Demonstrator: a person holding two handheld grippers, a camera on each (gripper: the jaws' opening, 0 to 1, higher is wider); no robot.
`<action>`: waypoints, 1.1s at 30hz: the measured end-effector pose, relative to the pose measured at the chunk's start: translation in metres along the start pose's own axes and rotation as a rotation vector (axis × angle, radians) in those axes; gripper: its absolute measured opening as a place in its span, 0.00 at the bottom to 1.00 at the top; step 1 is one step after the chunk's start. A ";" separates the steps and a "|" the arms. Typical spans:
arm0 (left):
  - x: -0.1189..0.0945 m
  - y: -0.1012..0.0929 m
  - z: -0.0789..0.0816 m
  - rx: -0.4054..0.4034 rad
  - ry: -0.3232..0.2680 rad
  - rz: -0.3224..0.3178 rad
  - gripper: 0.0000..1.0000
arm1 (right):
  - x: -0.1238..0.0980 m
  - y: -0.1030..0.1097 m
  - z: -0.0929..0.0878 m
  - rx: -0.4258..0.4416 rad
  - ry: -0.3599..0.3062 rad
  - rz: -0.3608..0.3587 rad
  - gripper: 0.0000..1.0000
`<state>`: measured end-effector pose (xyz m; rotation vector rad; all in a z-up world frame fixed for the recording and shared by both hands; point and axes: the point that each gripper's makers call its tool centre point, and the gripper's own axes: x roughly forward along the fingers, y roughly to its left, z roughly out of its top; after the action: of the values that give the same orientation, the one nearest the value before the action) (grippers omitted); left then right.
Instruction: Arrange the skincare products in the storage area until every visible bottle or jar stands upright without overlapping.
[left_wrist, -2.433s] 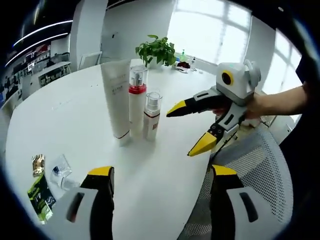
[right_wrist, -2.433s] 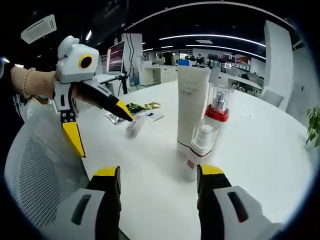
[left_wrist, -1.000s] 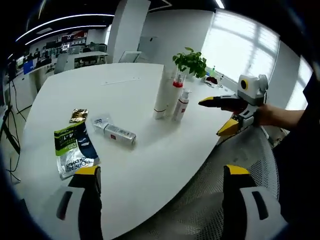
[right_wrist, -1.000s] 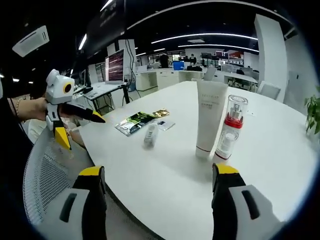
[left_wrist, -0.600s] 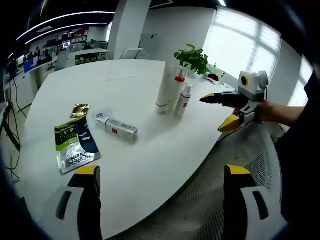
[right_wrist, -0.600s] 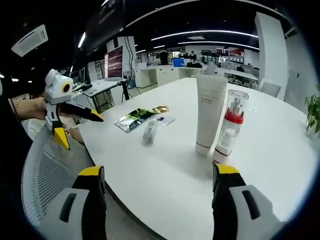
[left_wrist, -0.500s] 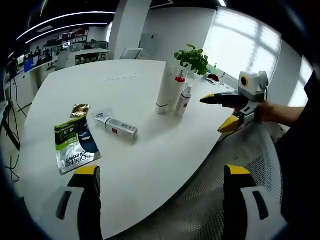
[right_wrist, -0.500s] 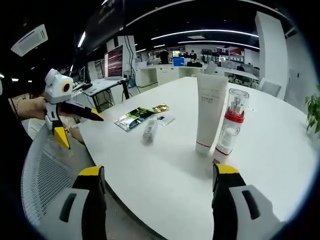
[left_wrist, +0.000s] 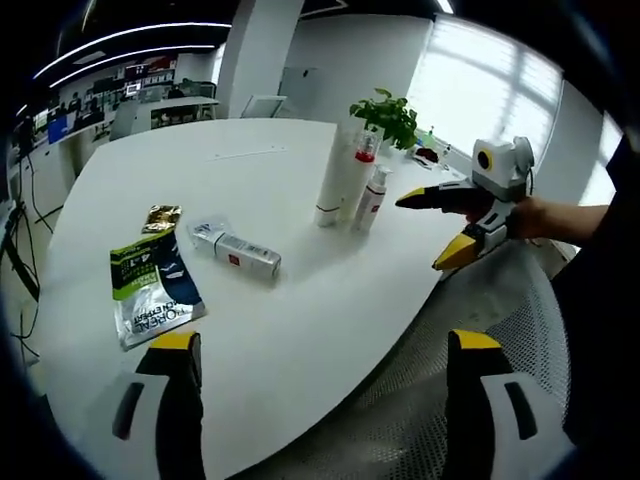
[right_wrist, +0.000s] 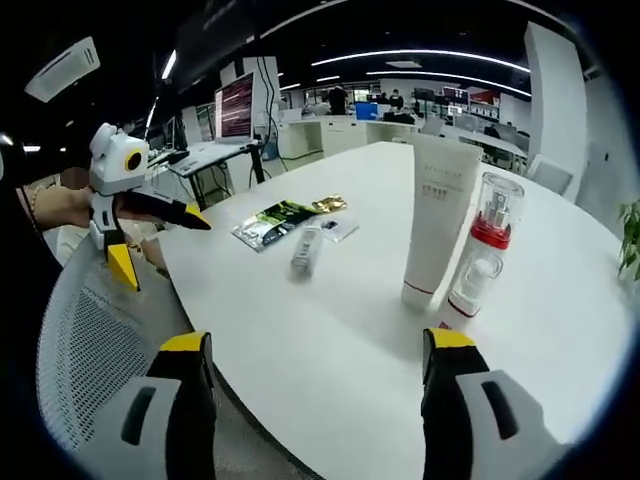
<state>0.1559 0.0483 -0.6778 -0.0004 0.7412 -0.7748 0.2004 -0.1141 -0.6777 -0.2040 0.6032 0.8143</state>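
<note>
Bare table (right_wrist: 330, 340) lies before the upright bottles (right_wrist: 480, 265) — a lying tube (left_wrist: 240, 255) and sachets (left_wrist: 150, 290) sit well apart.

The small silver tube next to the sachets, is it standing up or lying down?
Lying down. The small silver tube rests lengthwise on the white table, beside the sachets, unlike the upright white tube.

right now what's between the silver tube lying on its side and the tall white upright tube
Bare white table. In the left gripper view, nothing sits between the lying silver tube and the tall white upright tube; the right gripper view shows the same empty stretch.
</note>
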 end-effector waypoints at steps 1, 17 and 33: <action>0.000 0.000 0.001 -0.001 -0.002 -0.004 0.95 | 0.004 0.001 0.002 -0.006 0.006 0.005 0.84; 0.005 0.002 -0.002 0.003 -0.015 -0.025 0.94 | 0.070 0.021 0.031 -0.081 0.077 0.127 0.80; 0.011 0.002 -0.004 -0.037 -0.028 -0.055 0.93 | 0.123 0.044 0.034 -0.153 0.165 0.193 0.72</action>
<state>0.1602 0.0439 -0.6882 -0.0652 0.7318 -0.8122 0.2483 0.0053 -0.7185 -0.3596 0.7237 1.0388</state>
